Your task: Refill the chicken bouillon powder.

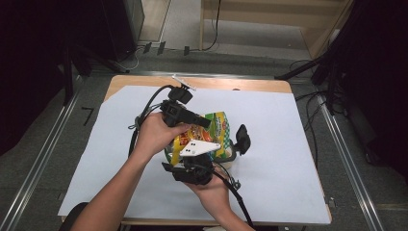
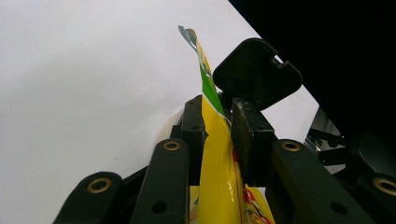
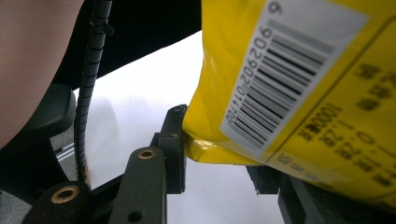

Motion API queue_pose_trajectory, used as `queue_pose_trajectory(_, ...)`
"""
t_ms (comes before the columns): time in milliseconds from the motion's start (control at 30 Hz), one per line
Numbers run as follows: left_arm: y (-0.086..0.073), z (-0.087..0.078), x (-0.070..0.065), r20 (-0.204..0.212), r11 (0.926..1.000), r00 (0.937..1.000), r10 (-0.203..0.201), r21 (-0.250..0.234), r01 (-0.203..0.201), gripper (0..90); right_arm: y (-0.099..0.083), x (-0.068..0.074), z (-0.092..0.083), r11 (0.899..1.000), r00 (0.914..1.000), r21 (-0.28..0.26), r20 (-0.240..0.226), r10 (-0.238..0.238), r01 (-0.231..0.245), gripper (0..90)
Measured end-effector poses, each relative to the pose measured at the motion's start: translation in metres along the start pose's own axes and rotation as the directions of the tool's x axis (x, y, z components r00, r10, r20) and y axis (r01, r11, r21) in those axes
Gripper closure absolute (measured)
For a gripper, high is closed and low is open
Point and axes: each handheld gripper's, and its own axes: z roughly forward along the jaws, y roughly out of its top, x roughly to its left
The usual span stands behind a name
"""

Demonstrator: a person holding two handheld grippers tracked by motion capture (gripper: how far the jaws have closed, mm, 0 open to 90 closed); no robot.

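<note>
Yellow snack bag (image 1: 216, 132) sits mid-frame in the high view, held up off the white sheet (image 1: 288, 144) that covers the bench (image 1: 240, 84), between both tools.

Left tool (image 1: 204, 122), centre of the high view, is clenched on the bag. Left gripper view: bag's thin sealed edge (image 2: 217, 140) runs up the middle of the frame, pinched between the two black jaws, green-and-yellow tip sticking out past them towards the top.

Right tool (image 1: 231, 147), just below and right of centre in the high view, is grasping the same bag. Right gripper view: bag (image 3: 299, 84) takes the upper right, barcode label (image 3: 280, 74) facing the camera, lower corner wedged against the left jaw; the other jaw sits behind the bag at lower right.

Left hand (image 1: 156, 132) and right hand (image 1: 211, 190) wrap the tool bodies.
</note>
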Motion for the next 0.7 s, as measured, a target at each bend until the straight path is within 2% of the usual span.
queue_pose_trajectory(300, 0.0, -0.0006, 0.0001, 0.002, 1.0, 1.0, -0.003, 0.001, 0.003, 75.9, 0.0007, 0.0008, -0.0006, 1.0, 1.0, 0.003, 0.0, -0.002, 0.002, 64.9)
queue_pose_trajectory(700, -0.0001, -0.0007, -0.0089, -0.016, 0.9997, 0.9996, 0.023, -0.001, -0.023, 75.7, -0.0004, -0.0007, 0.0001, 1.0, 1.0, -0.001, 0.0, 0.007, -0.007, 65.7)
